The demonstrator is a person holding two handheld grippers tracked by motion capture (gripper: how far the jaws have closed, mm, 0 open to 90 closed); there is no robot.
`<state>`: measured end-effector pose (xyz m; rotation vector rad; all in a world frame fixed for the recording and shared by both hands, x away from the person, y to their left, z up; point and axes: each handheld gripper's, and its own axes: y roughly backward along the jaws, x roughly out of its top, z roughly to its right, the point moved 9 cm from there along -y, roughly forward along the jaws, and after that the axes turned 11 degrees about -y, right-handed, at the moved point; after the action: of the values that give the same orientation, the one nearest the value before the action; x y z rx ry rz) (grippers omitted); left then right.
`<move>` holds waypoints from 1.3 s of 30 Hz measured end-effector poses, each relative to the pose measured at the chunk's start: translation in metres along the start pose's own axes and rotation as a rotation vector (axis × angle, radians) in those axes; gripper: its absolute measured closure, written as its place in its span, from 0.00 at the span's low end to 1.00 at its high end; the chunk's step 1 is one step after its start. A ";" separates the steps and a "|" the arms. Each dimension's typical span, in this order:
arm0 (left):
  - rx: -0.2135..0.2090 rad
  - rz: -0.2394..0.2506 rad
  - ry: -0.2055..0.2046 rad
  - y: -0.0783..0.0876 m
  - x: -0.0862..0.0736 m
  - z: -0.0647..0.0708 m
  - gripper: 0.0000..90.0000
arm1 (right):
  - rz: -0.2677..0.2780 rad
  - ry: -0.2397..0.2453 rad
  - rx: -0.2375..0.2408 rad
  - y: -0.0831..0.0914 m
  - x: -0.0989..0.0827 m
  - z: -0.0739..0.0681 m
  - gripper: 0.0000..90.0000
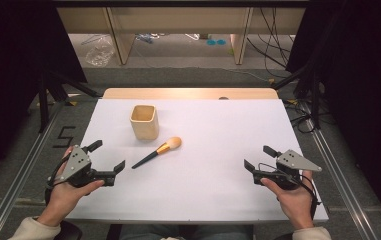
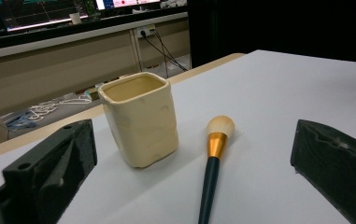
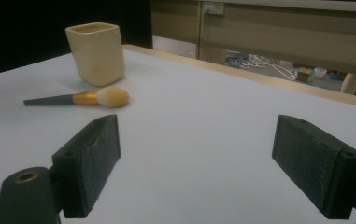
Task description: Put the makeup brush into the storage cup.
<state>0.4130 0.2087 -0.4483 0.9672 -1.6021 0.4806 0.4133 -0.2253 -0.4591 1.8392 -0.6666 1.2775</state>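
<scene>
Both hand-held grippers, left [image 1: 107, 156] and right [image 1: 261, 157], are spread and empty; the brush [image 1: 156, 152] (unobstructed) lies beside the cup [image 1: 144, 122] on the counter [image 1: 218, 130].

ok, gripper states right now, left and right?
Left gripper: open, holding nothing.
Right gripper: open, holding nothing.

Look past the left edge of the white table [image 1: 198, 200], at about nine o'clock from the cream cup [image 1: 144, 121]: the one mark you can read is a black figure 5 [image 1: 65, 136] taped on the grey floor. In your left gripper view, the monitors [image 2: 35, 11] at eleven o'clock show coloured lines too small to read.
</scene>
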 end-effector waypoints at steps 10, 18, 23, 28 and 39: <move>-0.005 -0.013 0.006 -0.001 0.001 0.000 0.00 | 0.003 -0.002 0.005 0.000 0.000 0.000 0.18; -0.011 -0.087 -0.006 -0.002 -0.004 -0.004 0.01 | 0.016 -0.009 0.013 -0.002 0.001 -0.002 0.18; -0.025 -0.087 -0.006 -0.005 -0.001 -0.004 0.02 | 0.014 -0.009 0.014 -0.003 0.000 -0.002 0.18; -0.039 -0.105 -0.016 -0.006 -0.001 -0.004 0.04 | 0.014 -0.008 0.013 -0.002 0.000 -0.002 0.18; -0.047 -0.120 -0.027 -0.013 0.001 -0.006 0.04 | 0.001 0.005 0.000 -0.002 0.000 -0.001 0.18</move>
<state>0.4270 0.2047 -0.4479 1.0317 -1.5623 0.3475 0.4140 -0.2237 -0.4599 1.8358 -0.6651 1.2822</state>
